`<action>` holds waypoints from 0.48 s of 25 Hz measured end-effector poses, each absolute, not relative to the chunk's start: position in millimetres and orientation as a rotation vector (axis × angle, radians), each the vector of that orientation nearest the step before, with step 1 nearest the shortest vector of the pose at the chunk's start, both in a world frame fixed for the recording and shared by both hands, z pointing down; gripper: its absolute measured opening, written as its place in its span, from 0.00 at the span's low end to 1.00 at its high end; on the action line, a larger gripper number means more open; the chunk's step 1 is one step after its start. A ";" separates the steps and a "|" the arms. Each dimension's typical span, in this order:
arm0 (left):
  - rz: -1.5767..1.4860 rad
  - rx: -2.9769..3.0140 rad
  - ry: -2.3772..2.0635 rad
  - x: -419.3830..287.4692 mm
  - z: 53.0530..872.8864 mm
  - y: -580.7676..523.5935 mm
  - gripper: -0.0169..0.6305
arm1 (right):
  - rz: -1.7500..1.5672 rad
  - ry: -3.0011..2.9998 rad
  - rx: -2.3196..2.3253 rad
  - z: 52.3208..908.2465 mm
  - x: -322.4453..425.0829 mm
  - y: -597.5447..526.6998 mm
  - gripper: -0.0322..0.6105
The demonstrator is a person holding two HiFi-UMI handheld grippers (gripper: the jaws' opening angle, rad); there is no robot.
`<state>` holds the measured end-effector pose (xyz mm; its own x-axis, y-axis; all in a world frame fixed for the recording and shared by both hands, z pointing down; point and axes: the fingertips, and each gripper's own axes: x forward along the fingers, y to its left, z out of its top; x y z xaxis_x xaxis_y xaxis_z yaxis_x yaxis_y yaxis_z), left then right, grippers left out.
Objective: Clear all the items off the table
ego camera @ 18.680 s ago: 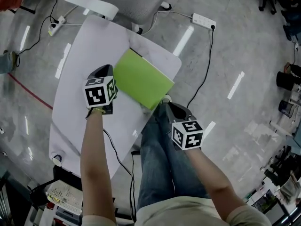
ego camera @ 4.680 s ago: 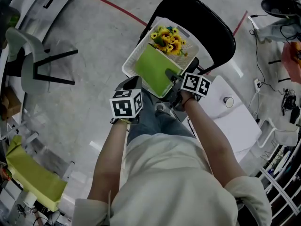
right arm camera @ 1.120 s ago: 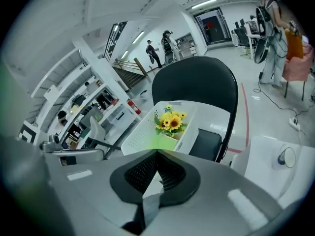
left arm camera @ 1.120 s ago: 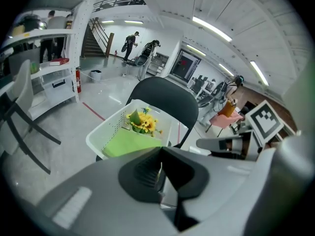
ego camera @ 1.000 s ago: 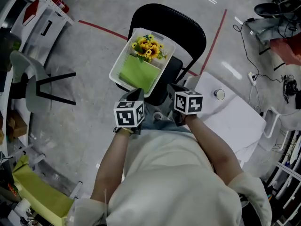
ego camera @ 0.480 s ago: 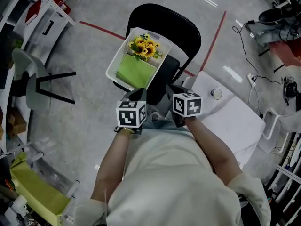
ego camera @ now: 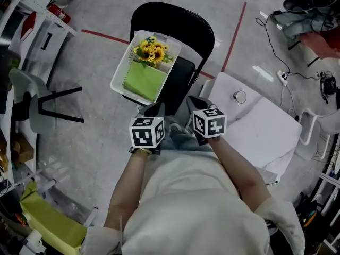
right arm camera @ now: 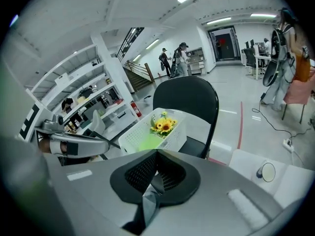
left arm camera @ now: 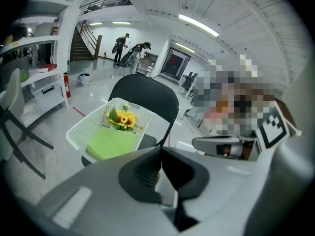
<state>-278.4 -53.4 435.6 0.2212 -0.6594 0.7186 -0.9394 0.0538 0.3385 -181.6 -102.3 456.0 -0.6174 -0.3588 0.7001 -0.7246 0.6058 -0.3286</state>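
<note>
pulling back from the basket [ego camera: 121, 70], left gripper [ego camera: 154, 109] and right gripper [ego camera: 194, 102] both closed, empty. round item [ego camera: 240, 96] still on table [ego camera: 265, 134].

- Grey polished floor [ego camera: 90, 137], crossed by a red line [ego camera: 234, 35].
- Black chair [ego camera: 183, 25] at centre; pale grey chair [ego camera: 26, 105] at the left edge.
- White shelving [right arm camera: 88, 85], staircase [left arm camera: 84, 41], ceiling strip lights [left arm camera: 199, 25].

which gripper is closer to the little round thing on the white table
Right. The right gripper hovers at the white table's edge, close to the small round object; the left gripper is on its other side, farther off, nearer the basket.
</note>
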 end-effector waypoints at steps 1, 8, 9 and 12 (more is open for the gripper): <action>0.433 1.682 -1.499 -273.4 437.1 -55.4 0.04 | 0.821 -2.242 0.874 457.0 -174.3 -103.2 0.05; 0.464 1.725 -1.412 -235.9 447.1 -71.2 0.04 | 0.909 -2.167 1.090 469.8 -104.4 -110.6 0.05; 0.475 1.737 -1.399 -230.4 448.7 -73.7 0.04 | 0.919 -2.154 1.127 472.4 -93.2 -112.6 0.05; 0.521 1.768 -1.354 -212.4 456.5 -80.6 0.04 | 0.947 -2.110 1.241 480.8 -58.6 -119.2 0.05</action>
